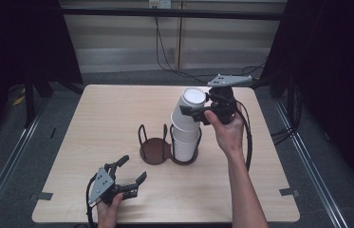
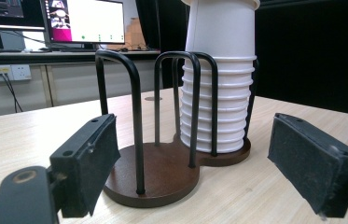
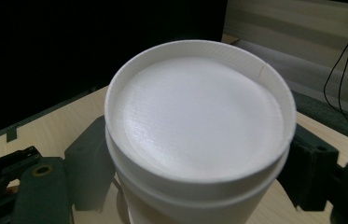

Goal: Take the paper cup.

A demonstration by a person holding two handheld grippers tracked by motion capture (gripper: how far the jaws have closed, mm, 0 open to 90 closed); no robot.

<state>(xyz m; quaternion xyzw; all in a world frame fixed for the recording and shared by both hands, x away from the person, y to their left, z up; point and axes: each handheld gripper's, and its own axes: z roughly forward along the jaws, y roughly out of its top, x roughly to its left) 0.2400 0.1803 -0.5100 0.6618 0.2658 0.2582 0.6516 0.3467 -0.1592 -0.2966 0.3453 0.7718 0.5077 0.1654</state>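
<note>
Paper cup (image 1: 191,108), white and upside down, sits tilted atop the stack of cups (image 1: 185,142) in the right ring of the dark wire cup holder (image 1: 155,151) at mid-table. The right gripper (image 1: 198,112) clamps it near its upturned base; in the right gripper view the cup's body covers both pads. The left gripper (image 1: 132,171) rests near the front edge of the table (image 1: 103,114), jaws spread wide and holding nothing. Distant monitor screens (image 2: 87,21) carry text too small to read; the cups bear no printing.

Light wood table (image 1: 108,114), grey floor (image 1: 46,118), black curtains (image 1: 336,57), monitor (image 2: 85,21) behind.
</note>
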